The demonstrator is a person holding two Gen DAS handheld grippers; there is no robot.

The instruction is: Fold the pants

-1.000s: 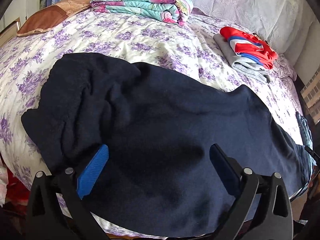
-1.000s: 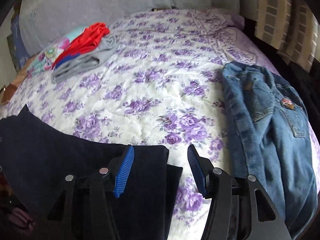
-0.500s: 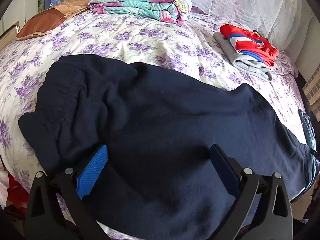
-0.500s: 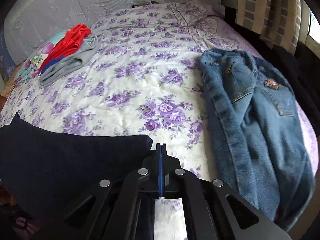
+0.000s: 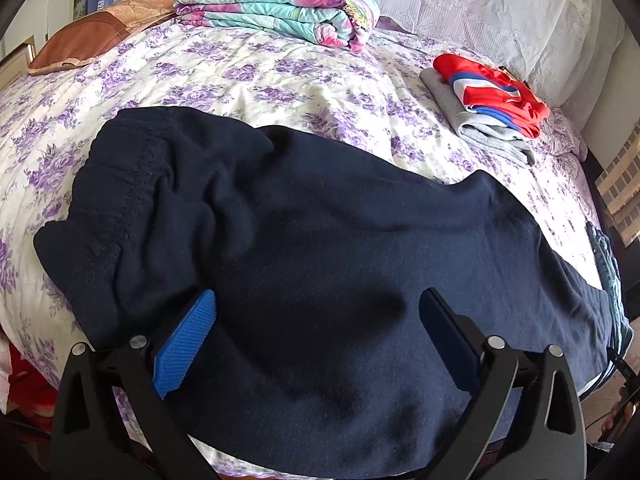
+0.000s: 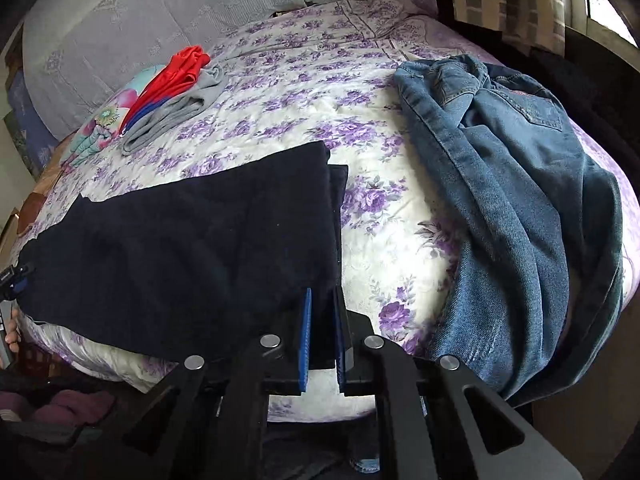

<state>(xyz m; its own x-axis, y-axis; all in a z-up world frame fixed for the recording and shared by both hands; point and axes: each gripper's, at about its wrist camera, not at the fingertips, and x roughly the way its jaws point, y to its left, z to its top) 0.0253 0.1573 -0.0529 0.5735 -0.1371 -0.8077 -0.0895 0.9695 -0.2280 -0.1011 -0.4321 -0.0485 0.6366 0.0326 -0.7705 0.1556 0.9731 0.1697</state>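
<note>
Presently the navy pants (image 5: 320, 248) lie flat across the near edge of the bed (image 5: 280, 80), waistband toward 9 o'clock in the left wrist view, legs running toward 3 o'clock; the near hem edge overhangs the mattress side.

Right gripper (image 6: 322, 340): jaws drawn narrow with a slim gap, at the leg-cuff corner at 6 o'clock of the right view. Dark cloth sits at the fingertips, but I cannot tell whether it is actually pinched.

Left gripper (image 5: 316, 336): jaws wide, poised over the seat/thigh area, no cloth between the pads.

Outward: blue jeans (image 6: 520, 200) heaped at 3 o'clock in the right view, near the cuffs but apart. A folded grey-and-red stack (image 5: 488, 108) at 2 o'clock, a folded floral quilt (image 5: 280, 12) at 12 o'clock, a brown cushion (image 5: 92, 36) at 10 o'clock, all well apart.

Risks, as judged:
- Thin pinch at the cuff corner: may catch only one layer, so the two legs shear apart on lifting.
- Left end unheld: pulling the cuffs could drag the whole garment off the bed edge.
- Bunched waistband may fold in creases.
</note>
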